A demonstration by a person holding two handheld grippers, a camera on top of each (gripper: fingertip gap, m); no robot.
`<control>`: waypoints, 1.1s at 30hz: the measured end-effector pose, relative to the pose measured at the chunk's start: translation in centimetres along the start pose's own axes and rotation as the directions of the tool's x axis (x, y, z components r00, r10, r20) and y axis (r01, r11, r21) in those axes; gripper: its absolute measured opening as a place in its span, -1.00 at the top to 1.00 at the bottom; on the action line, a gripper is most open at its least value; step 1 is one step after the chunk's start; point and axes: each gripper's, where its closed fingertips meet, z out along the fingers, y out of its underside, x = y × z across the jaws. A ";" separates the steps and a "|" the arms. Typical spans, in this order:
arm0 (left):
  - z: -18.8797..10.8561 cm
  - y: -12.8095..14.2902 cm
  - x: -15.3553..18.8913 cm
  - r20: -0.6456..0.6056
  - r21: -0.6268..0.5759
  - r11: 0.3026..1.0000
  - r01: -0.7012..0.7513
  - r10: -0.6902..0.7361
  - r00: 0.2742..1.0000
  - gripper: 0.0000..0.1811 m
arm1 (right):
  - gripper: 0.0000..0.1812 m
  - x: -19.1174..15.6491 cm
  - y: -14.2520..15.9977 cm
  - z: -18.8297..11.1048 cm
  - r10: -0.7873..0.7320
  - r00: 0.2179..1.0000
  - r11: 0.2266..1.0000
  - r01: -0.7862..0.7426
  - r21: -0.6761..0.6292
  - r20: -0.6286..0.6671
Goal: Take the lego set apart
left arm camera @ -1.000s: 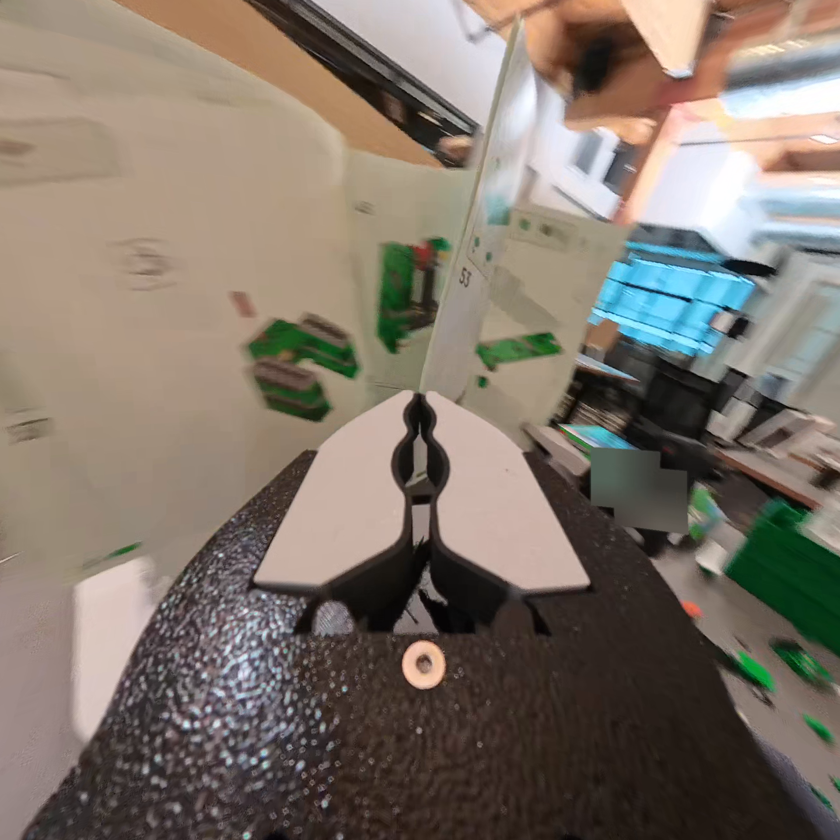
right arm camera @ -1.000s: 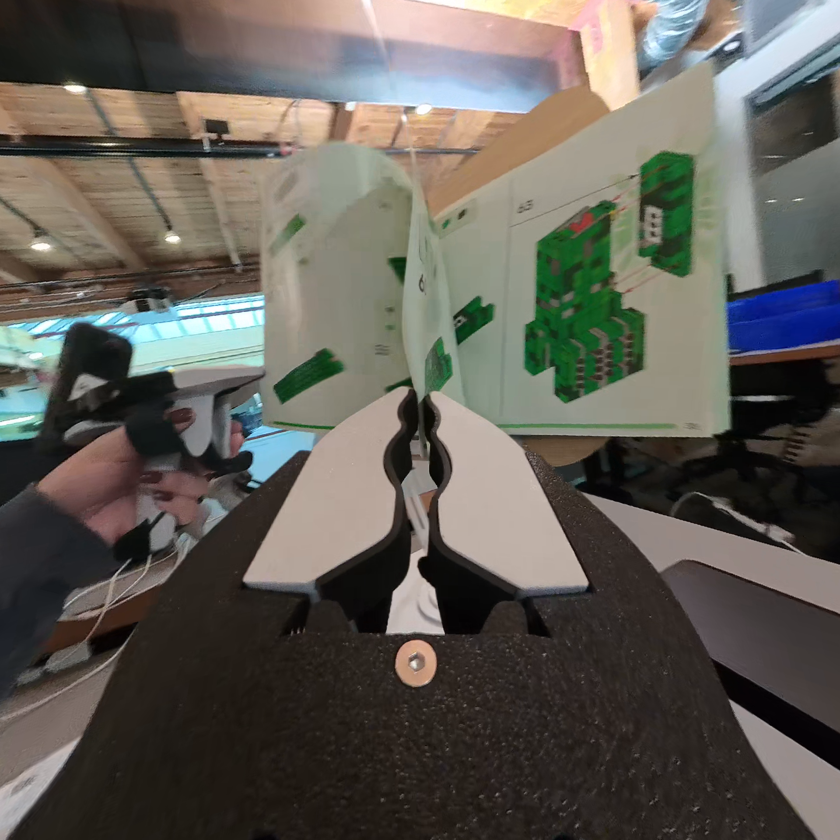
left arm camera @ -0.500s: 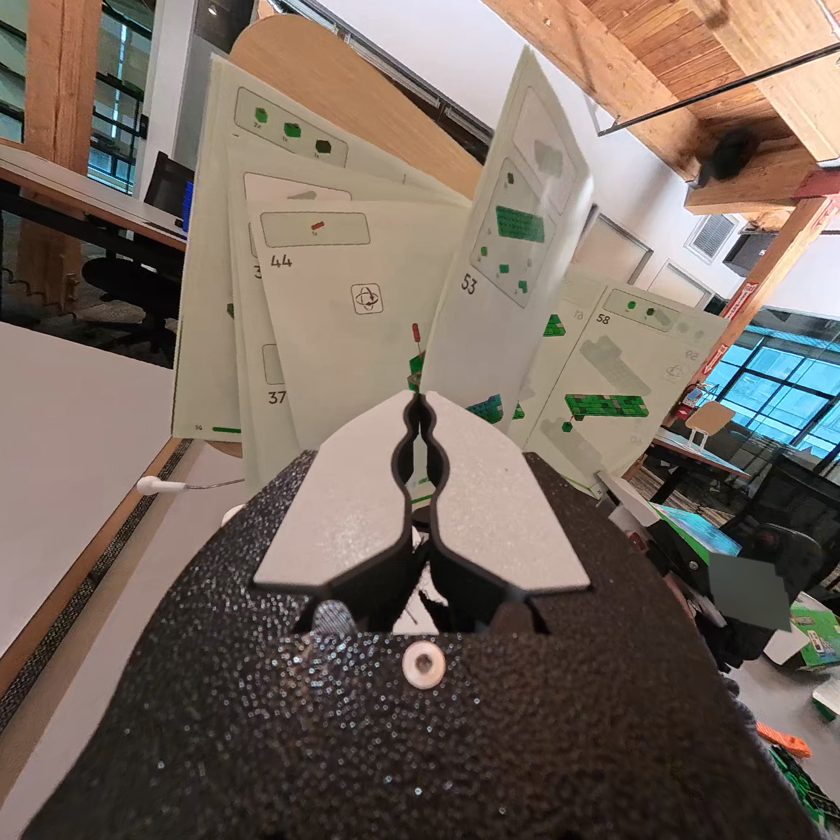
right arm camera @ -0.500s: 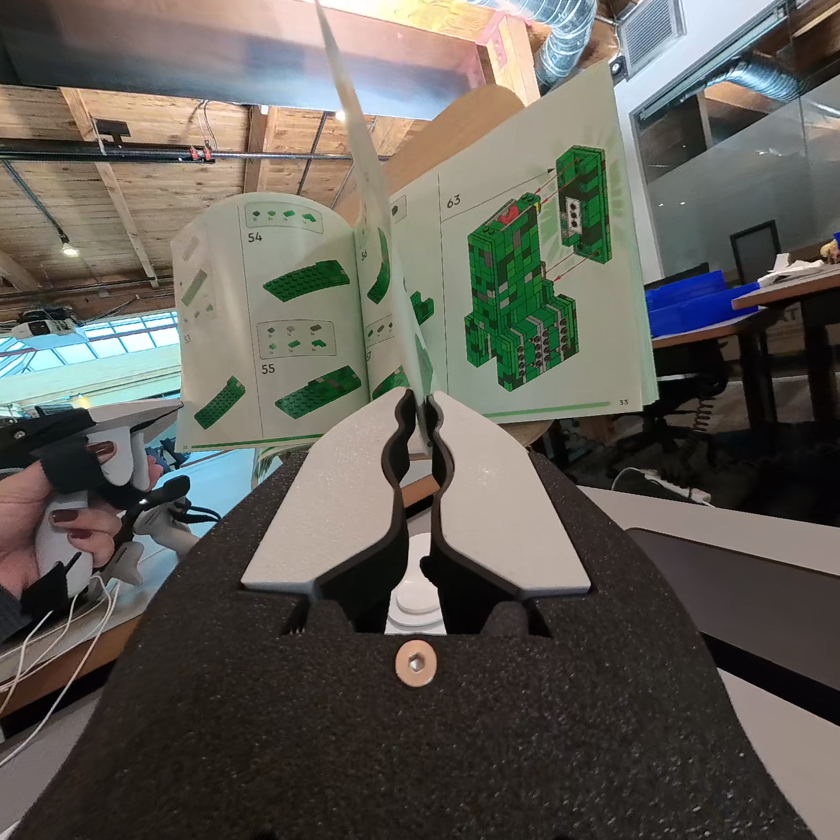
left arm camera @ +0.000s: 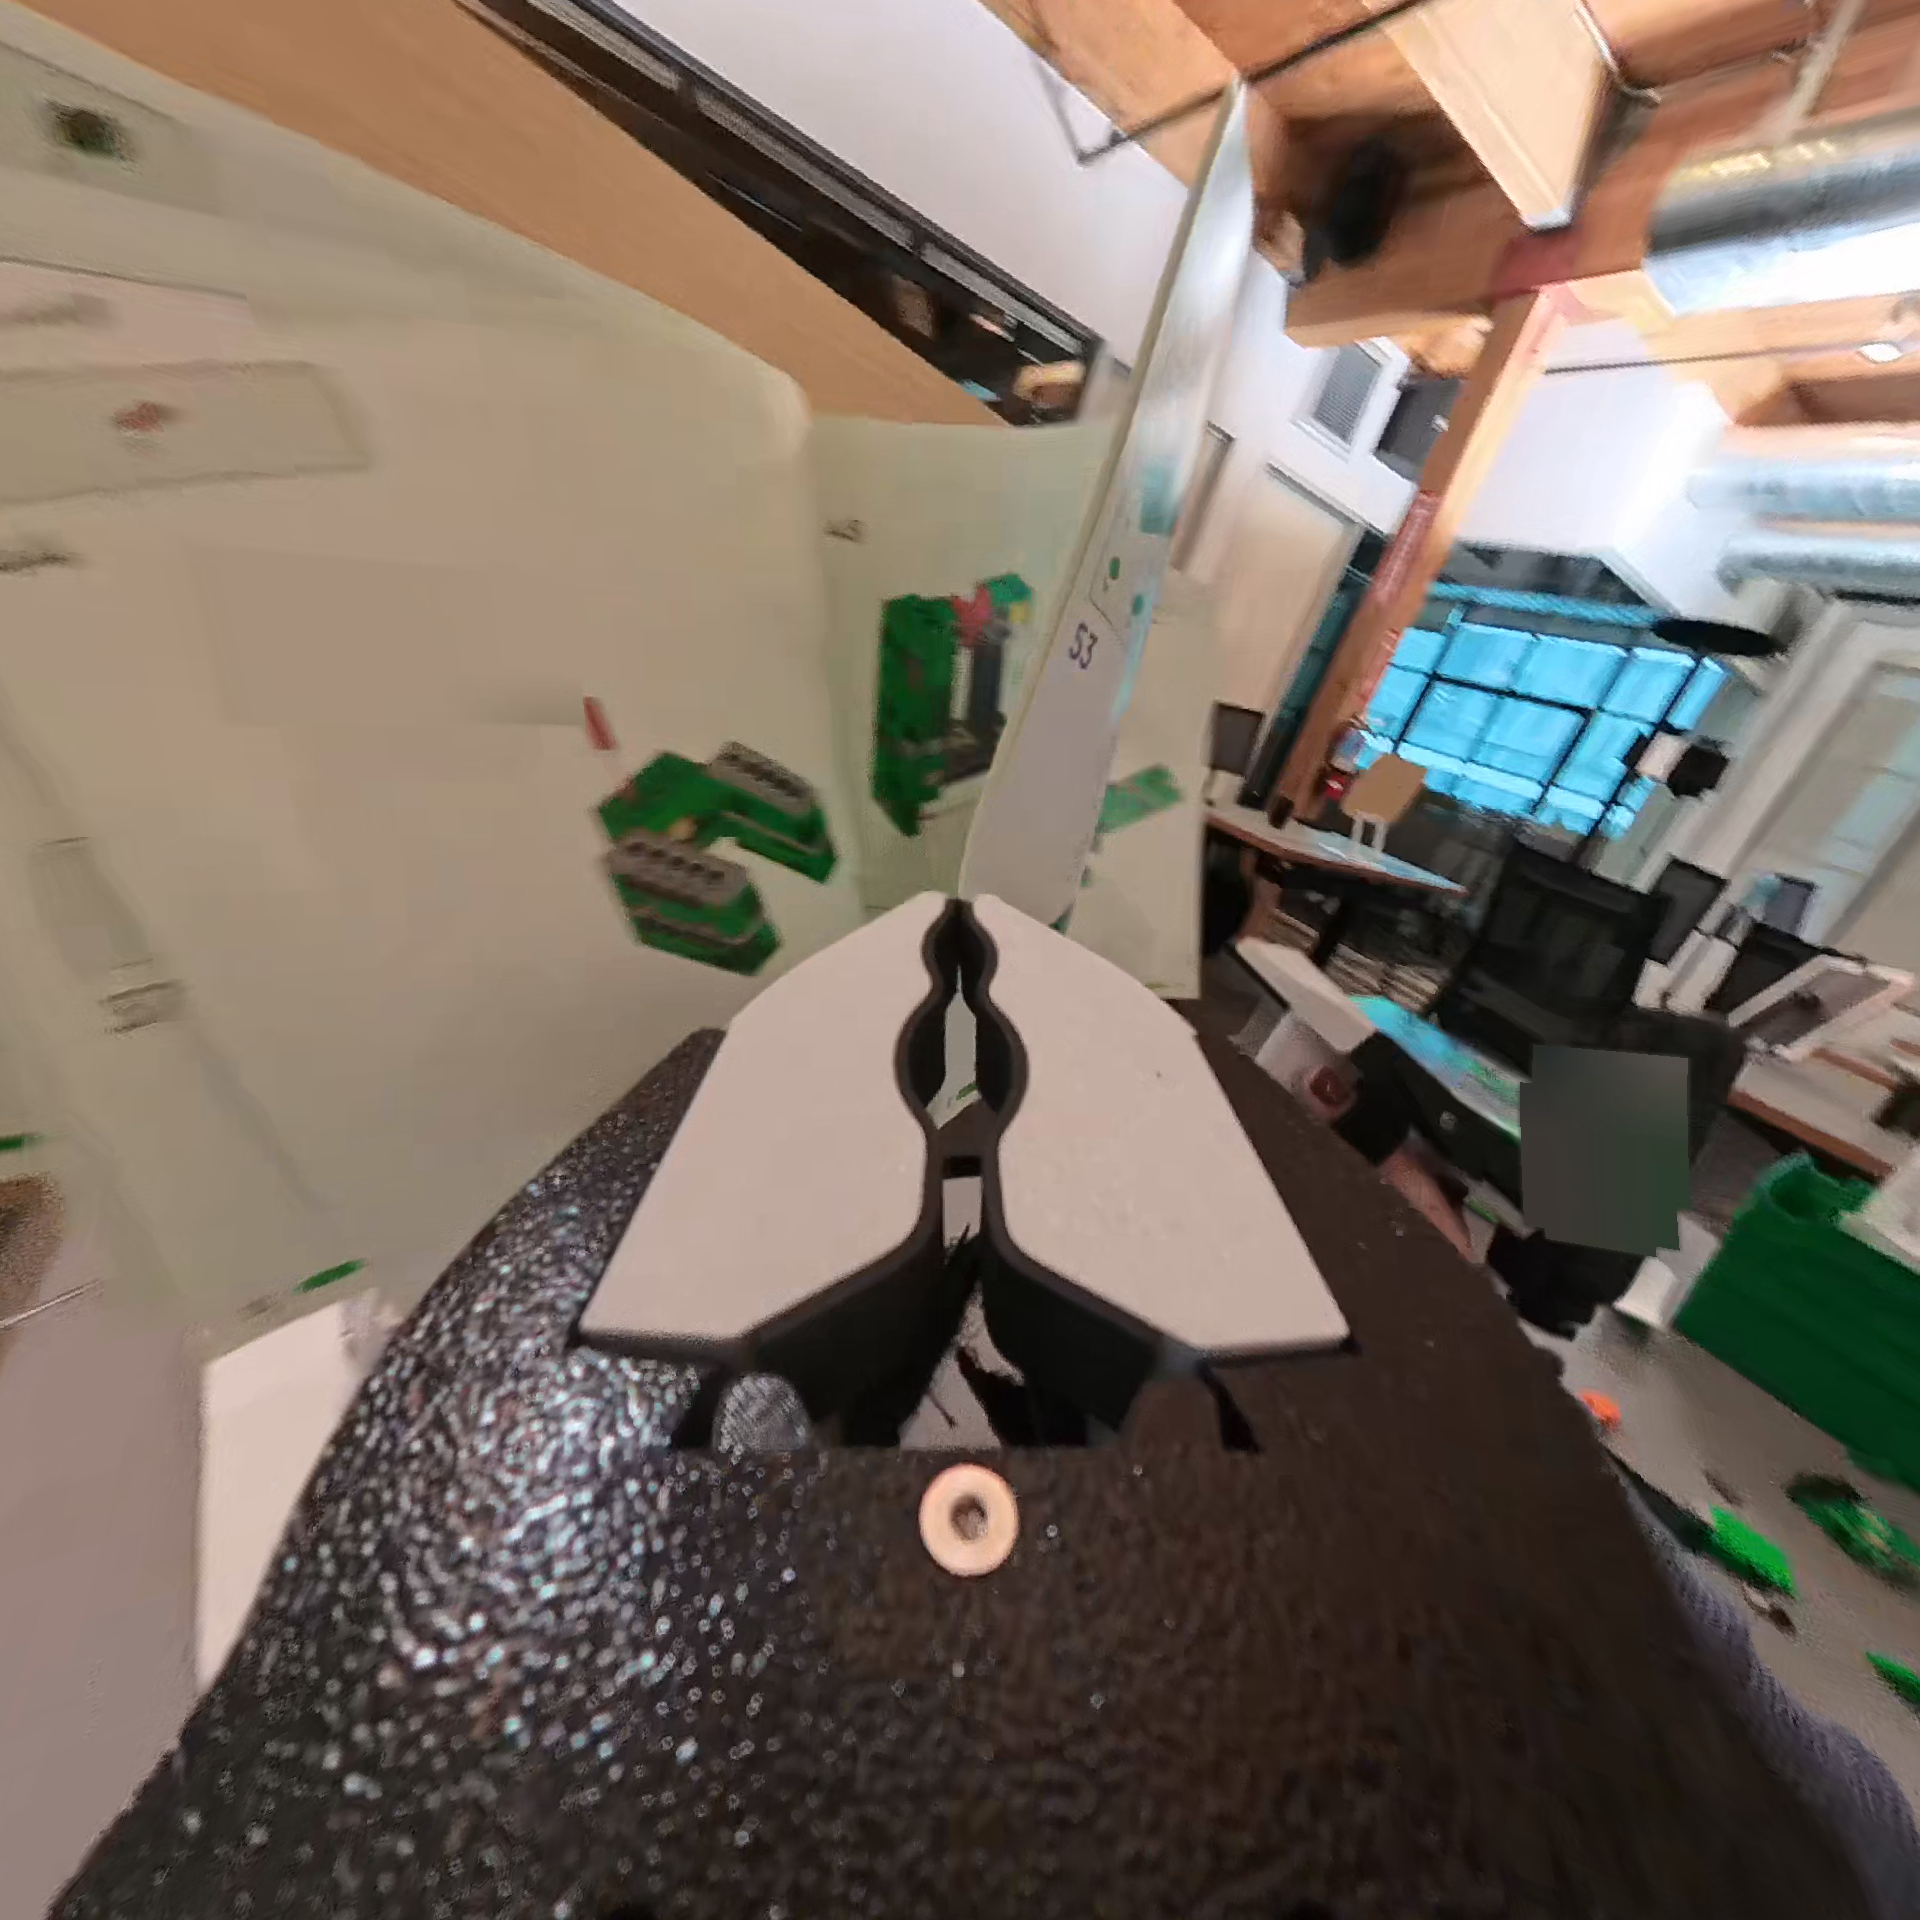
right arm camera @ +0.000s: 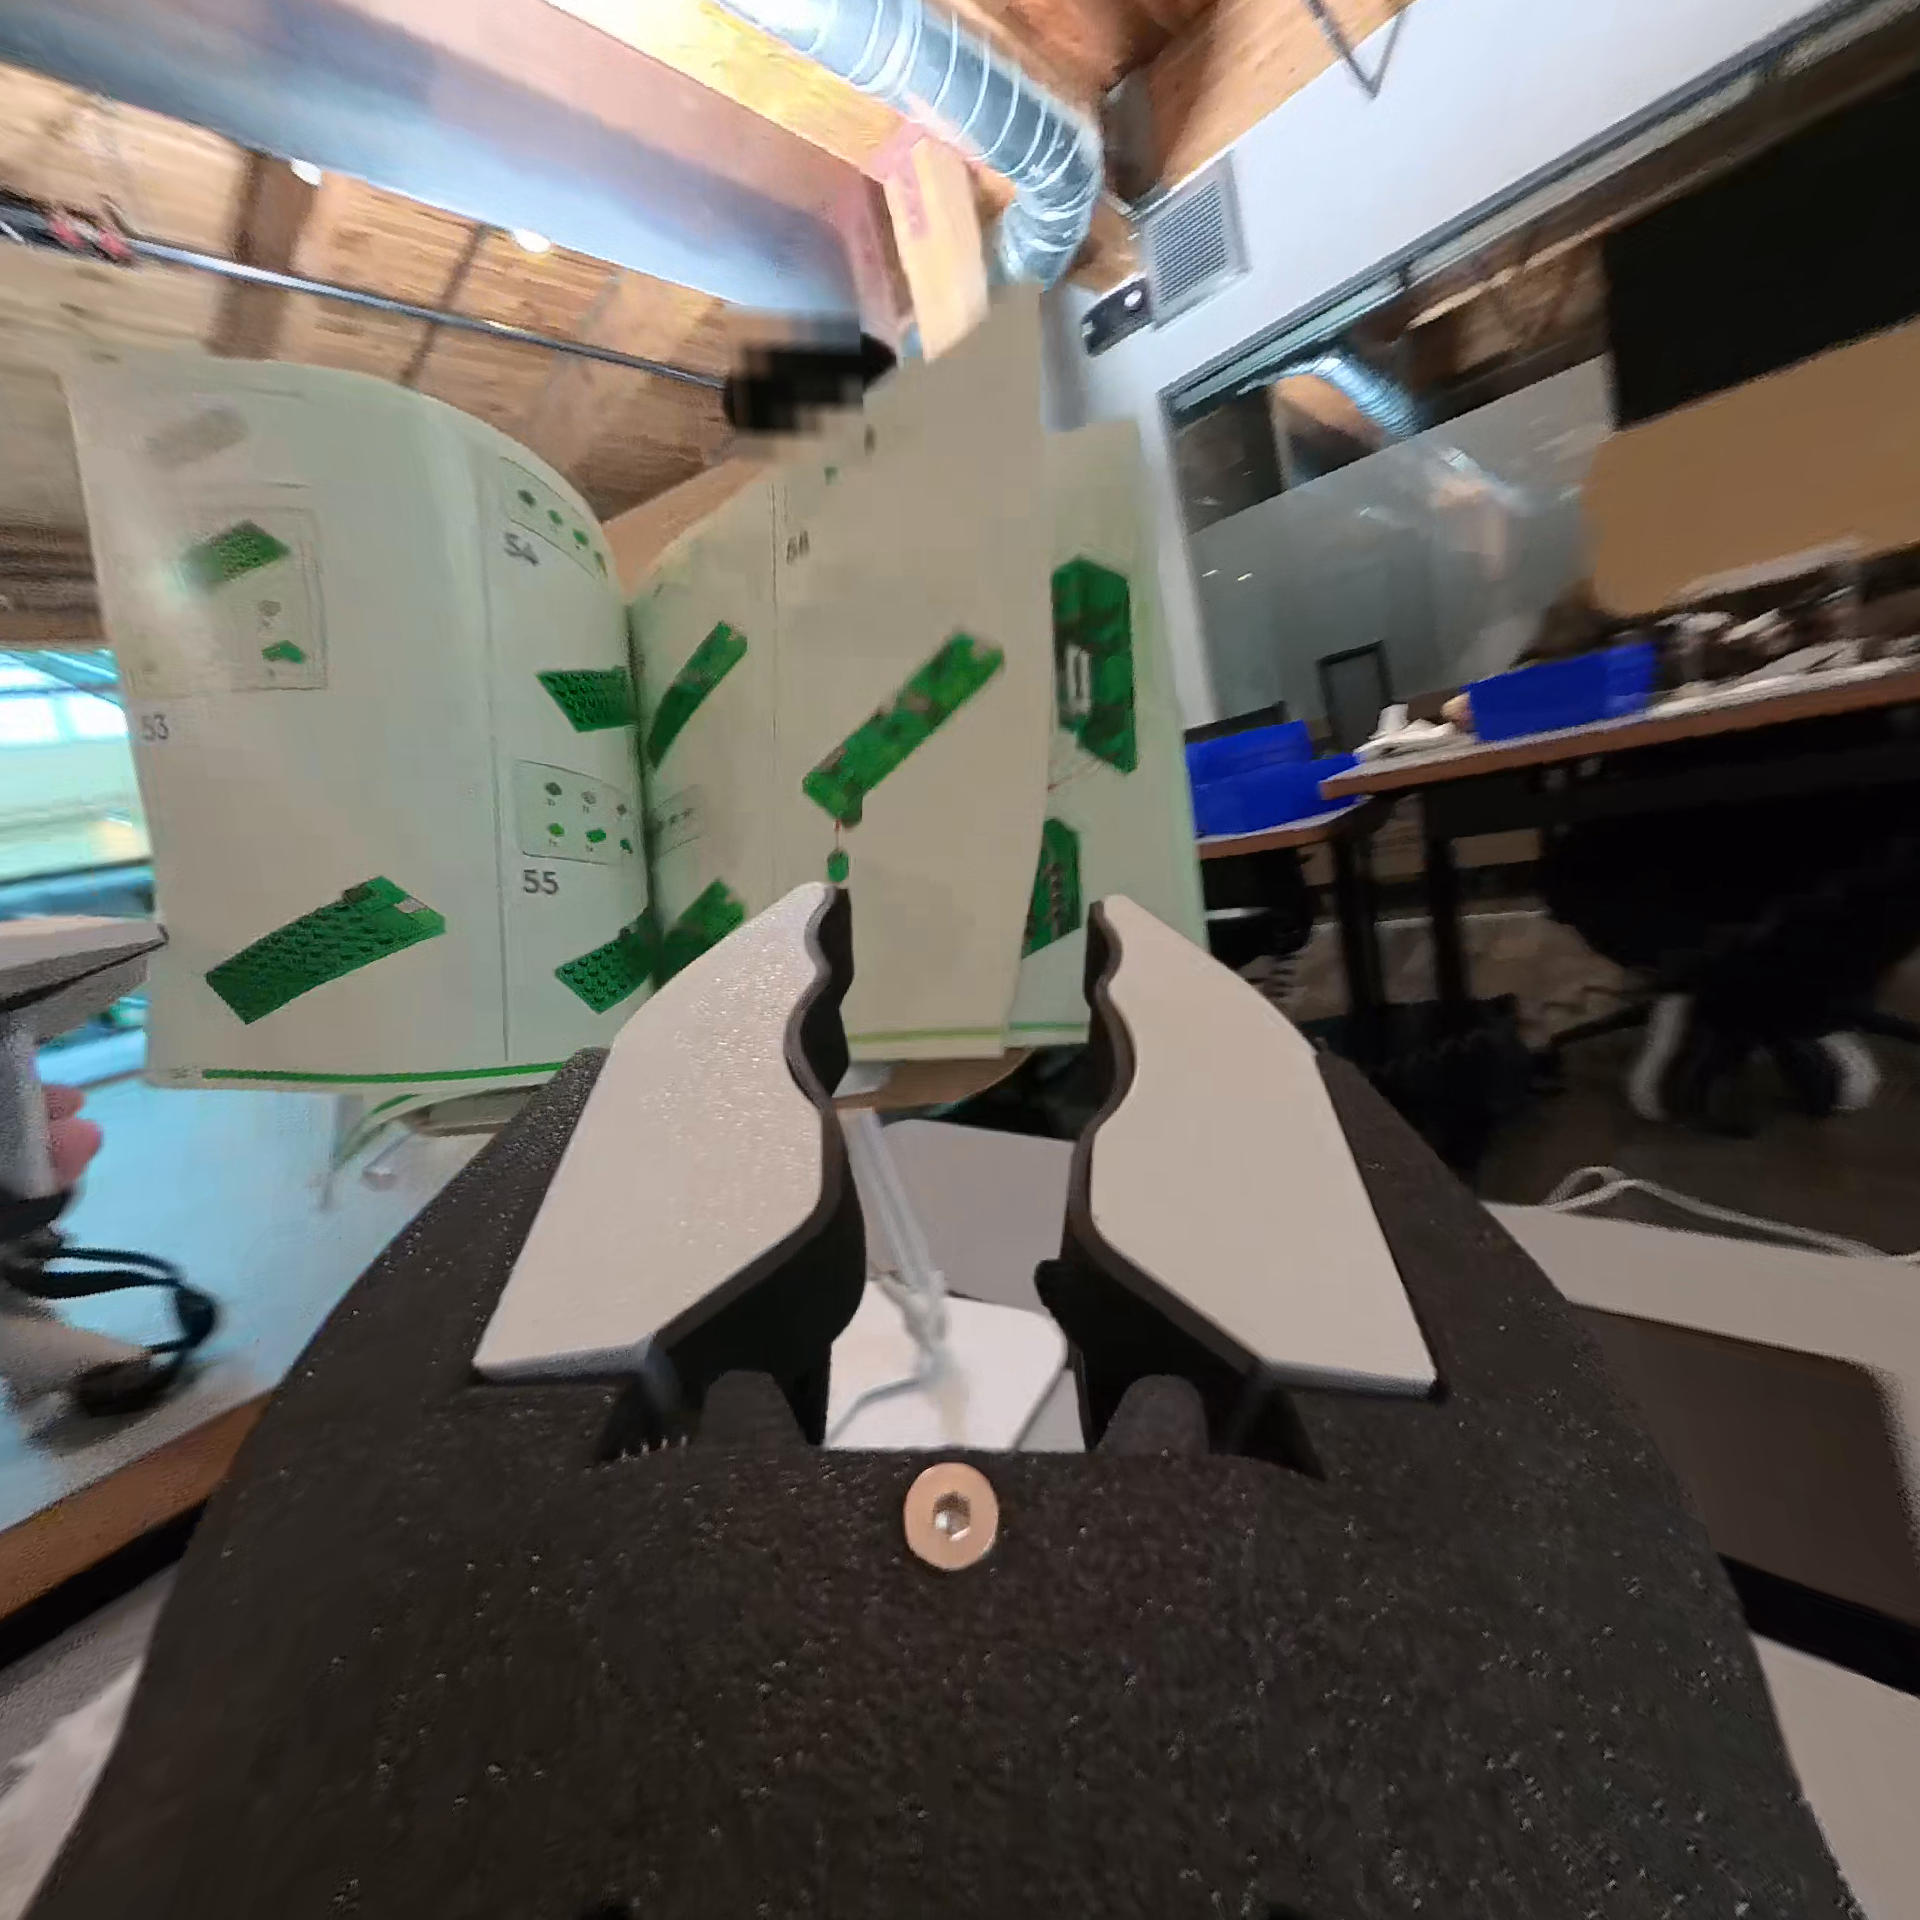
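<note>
An open instruction booklet (left arm camera: 416, 727) with pale pages and green brick drawings is held upright in the air. My left gripper (left arm camera: 961, 906) is shut on the bottom edge of one page (left arm camera: 1049, 790), which stands edge-on above the tips. In the right wrist view the booklet (right arm camera: 364, 727) fans out just ahead. My right gripper (right arm camera: 966, 914) is open and empty, its tips either side of some loose pages (right arm camera: 935, 779) without touching them. Part of the left gripper (right arm camera: 42, 977) shows at the left edge. No built lego model is in view.
Loose green bricks (left arm camera: 1745, 1538) and a green crate (left arm camera: 1808, 1309) lie low at the right in the left wrist view. Below my right gripper are a white table (right arm camera: 1662, 1288), a dark mat (right arm camera: 1714, 1455) and a white cable (right arm camera: 914, 1309). Desks with blue bins (right arm camera: 1558, 686) stand behind.
My right gripper has opened and let go of the page it was pinching. The left gripper stays shut on its page and has swung, so the booklet now sits closer and blurred.
</note>
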 end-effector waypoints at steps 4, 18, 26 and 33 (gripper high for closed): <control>3.1 2.4 3.6 -0.098 -0.094 0.994 -0.057 0.047 0.994 1.00 | 0.50 -0.9 -5.0 -2.2 -0.102 0.993 0.993 0.105 0.047 -0.064; 4.7 10.6 15.1 -0.090 -0.380 0.885 -0.271 0.256 0.962 0.00 | -0.11 -14.7 -14.2 -15.3 -0.349 0.889 0.917 0.389 -0.087 0.298; 2.7 18.0 18.9 -0.090 -0.667 0.443 -0.599 0.751 0.655 -0.41 | -0.42 -14.6 -9.3 -22.0 -0.437 0.860 0.750 0.511 -0.421 0.263; 2.5 19.9 22.4 -0.150 -0.661 0.318 -0.679 0.831 0.536 -0.36 | -0.36 -12.1 -9.9 -25.4 -0.474 0.867 0.698 0.478 -0.534 0.156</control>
